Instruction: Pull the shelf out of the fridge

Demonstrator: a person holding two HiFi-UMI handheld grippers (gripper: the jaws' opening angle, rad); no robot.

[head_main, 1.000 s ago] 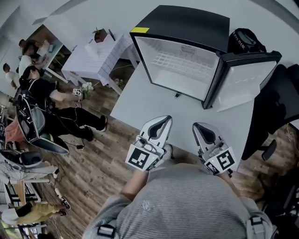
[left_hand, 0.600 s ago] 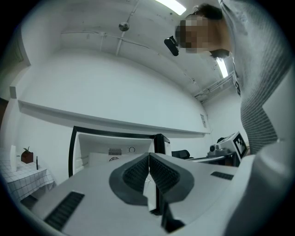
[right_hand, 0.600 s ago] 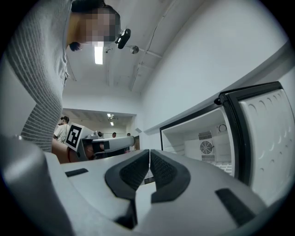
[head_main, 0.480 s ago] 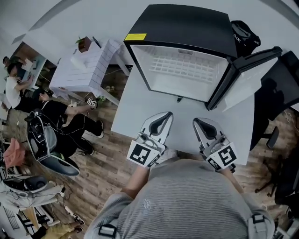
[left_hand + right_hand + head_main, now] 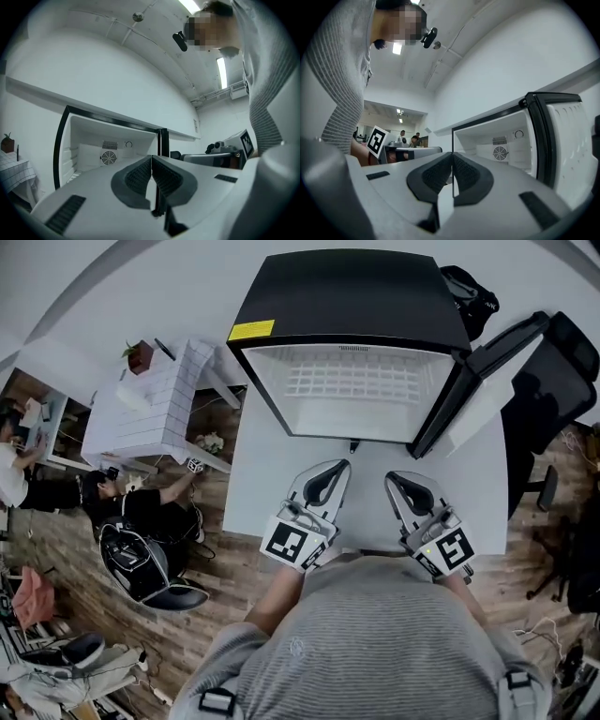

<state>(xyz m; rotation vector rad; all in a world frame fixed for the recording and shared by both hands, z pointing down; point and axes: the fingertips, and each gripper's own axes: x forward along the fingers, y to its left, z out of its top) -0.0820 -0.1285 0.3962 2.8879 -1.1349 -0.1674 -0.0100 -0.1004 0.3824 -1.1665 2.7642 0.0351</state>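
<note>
Head view: fridge (image 5: 347, 292) open at the table's (image 5: 267, 460) far edge, shelf (image 5: 352, 381) fully inside. Left gripper (image 5: 328, 479) and right gripper (image 5: 405, 488), jaws pressed together on nothing, sit at the near edge. Pull not begun.

right claw (image 5: 452, 161) — jaws together, empty | fridge (image 5: 487, 140) — door (image 5: 574, 140) open at right
</note>
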